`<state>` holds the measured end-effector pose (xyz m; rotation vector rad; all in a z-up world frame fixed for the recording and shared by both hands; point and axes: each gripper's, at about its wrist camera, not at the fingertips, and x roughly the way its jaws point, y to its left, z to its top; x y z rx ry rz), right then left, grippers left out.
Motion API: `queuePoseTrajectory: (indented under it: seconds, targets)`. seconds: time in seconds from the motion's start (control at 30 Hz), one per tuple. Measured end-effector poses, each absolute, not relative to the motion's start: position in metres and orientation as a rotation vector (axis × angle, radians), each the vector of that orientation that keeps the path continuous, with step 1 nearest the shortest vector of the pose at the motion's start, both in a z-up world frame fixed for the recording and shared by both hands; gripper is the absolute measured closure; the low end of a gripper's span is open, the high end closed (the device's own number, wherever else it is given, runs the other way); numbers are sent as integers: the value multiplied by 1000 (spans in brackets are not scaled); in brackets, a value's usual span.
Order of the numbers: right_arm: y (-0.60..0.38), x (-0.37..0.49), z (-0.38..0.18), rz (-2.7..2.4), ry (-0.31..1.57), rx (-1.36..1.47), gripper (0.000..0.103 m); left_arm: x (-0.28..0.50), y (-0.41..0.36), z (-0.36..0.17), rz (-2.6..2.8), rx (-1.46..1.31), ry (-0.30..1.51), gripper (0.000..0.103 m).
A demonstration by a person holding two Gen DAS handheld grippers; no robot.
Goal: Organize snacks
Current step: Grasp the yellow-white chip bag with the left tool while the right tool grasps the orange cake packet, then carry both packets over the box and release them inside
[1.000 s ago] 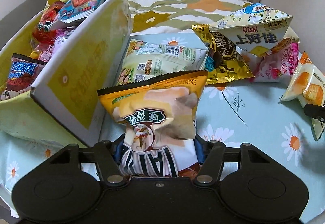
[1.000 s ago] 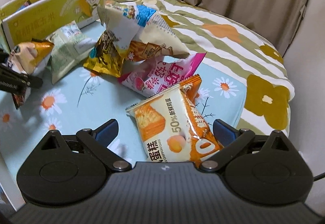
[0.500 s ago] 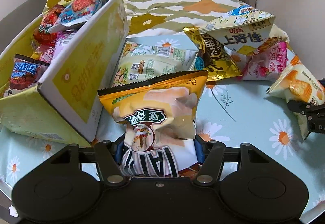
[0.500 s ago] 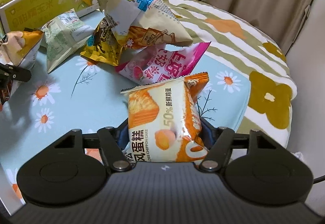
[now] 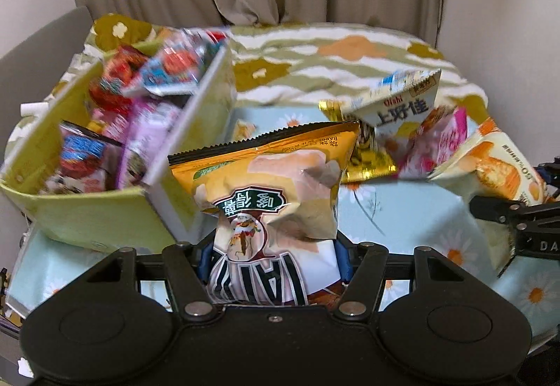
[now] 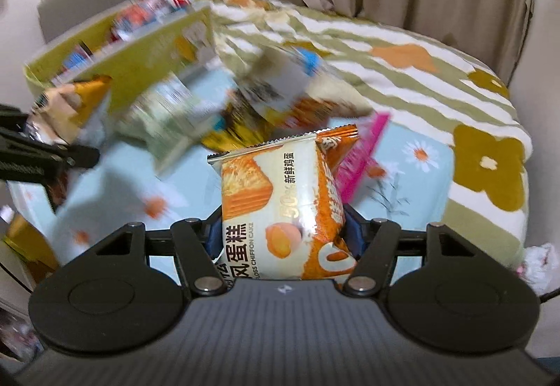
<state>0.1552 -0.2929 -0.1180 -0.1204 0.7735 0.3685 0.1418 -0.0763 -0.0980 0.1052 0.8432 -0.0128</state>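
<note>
Left gripper (image 5: pixel 271 258) clamped a golden chip bag (image 5: pixel 266 183) beside the yellow-green snack box (image 5: pixel 87 218); right gripper (image 6: pixel 281 239) pinched a chiffon cake packet (image 6: pixel 280 204) above the table. Best to drop 1 at a time (box looked crowded).

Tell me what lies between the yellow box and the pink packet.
In the left wrist view, between the box and the pink packet: the held gold bag, a foil packet and the white Oishi bag.

Daisy-print blue tablecloth (image 5: pixel 402 211) has the yellow-green snack box (image 5: pixel 87 221) and a loose packet pile (image 5: pixel 402 126) on it.
</note>
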Motion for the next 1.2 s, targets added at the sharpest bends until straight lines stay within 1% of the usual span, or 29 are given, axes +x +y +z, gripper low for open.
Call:
queuePoseTrajectory:
  seconds: [0.2, 0.4, 0.7, 0.9, 1.2]
  targets:
    - [-260, 148, -81, 417, 704, -73, 24, 130, -52, -63, 18, 76, 773, 37]
    - [-220, 150, -50, 476, 677, -57, 24, 129, -16, -34, 58, 38, 715, 37]
    - [-144, 166, 3, 490, 606, 0, 24, 159, 62, 4, 76, 38, 648, 37]
    - [-83, 190, 16, 449, 615, 60, 24, 194, 117, 7, 34, 40, 661, 36]
    - [-19, 221, 3, 313, 721, 138, 23, 244, 161, -12, -115, 65, 731, 35]
